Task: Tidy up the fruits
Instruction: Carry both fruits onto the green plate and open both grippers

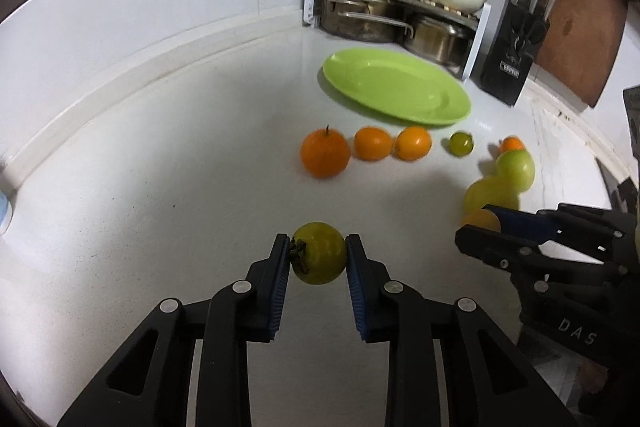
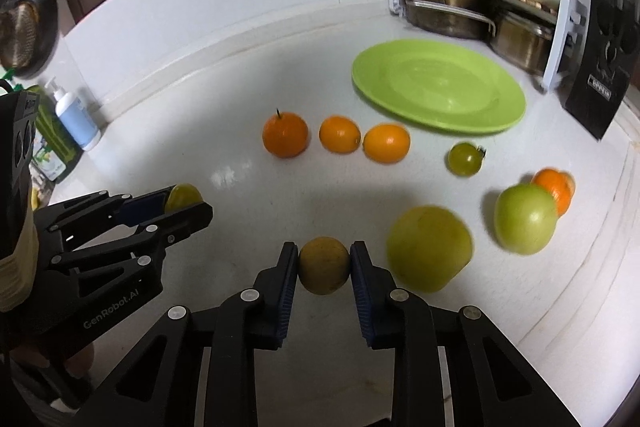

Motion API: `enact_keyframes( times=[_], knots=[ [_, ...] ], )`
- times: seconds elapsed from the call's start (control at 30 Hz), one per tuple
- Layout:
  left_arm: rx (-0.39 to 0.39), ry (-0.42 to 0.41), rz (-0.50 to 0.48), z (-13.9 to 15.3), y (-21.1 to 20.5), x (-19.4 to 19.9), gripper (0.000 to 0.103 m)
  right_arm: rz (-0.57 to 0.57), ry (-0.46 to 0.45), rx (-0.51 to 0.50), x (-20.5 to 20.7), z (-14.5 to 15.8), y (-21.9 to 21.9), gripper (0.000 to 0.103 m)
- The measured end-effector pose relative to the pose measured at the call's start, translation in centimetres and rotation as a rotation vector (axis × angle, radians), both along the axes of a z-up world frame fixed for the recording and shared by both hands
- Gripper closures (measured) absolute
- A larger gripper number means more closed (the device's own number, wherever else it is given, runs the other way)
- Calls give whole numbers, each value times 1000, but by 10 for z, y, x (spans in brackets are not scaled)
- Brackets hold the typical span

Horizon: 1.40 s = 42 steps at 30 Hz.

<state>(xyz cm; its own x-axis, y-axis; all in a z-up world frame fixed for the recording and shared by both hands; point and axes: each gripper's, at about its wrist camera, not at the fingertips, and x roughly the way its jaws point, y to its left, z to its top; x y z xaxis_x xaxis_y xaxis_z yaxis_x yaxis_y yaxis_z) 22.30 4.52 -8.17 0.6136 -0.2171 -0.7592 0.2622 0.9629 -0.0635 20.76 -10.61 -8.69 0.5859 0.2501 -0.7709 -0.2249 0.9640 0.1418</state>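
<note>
A: What have you got in your left gripper (image 1: 318,254)?

B: Its blue pads are clamped on a small round yellow-green tomato with a dark stalk (image 1: 319,253), well in front of the oval lime-green plastic plate (image 1: 452,101) and lifted off the white counter (image 1: 160,155).

A: And your right gripper (image 2: 324,265)?

B: Clenched too, gripping a small round dull-yellow fruit (image 2: 324,265), also on the near side of the plate.

A: Where does the rest of the fruit lie?

B: Just in front of the plate you have a row on the counter: a round orange with a short stem (image 2: 285,135), then two smaller oranges (image 2: 339,133) touching or nearly so, then a small dark-green tomato (image 2: 465,159) a little apart. Nearer you, off the plate's right end, sit a large pale yellow-green fruit (image 2: 430,249), a round green apple-like fruit (image 2: 525,219) and a partly hidden orange (image 2: 556,189) behind it.

A: Is anything on the plate?

B: No, it holds no fruit. Behind it stands a metal rack of steel pots (image 2: 480,15).
</note>
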Motion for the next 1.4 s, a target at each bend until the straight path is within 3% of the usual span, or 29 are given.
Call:
enact_keyframes(
  times=[0.47, 0.9, 1.2, 1.4],
  knots=[
    [-32, -73, 5, 40, -39, 7, 75, 14, -98, 2, 8, 43, -39, 75],
    [-37, -184, -66, 80, -84, 64, 75, -8, -177, 5, 62, 82, -78, 75],
    [-13, -142, -94, 74, -113, 119, 75, 22, -144, -11, 126, 81, -100, 75],
    [-4, -48, -125, 55, -130, 155, 75, 16, -90, -6, 158, 64, -112, 75]
  ],
)
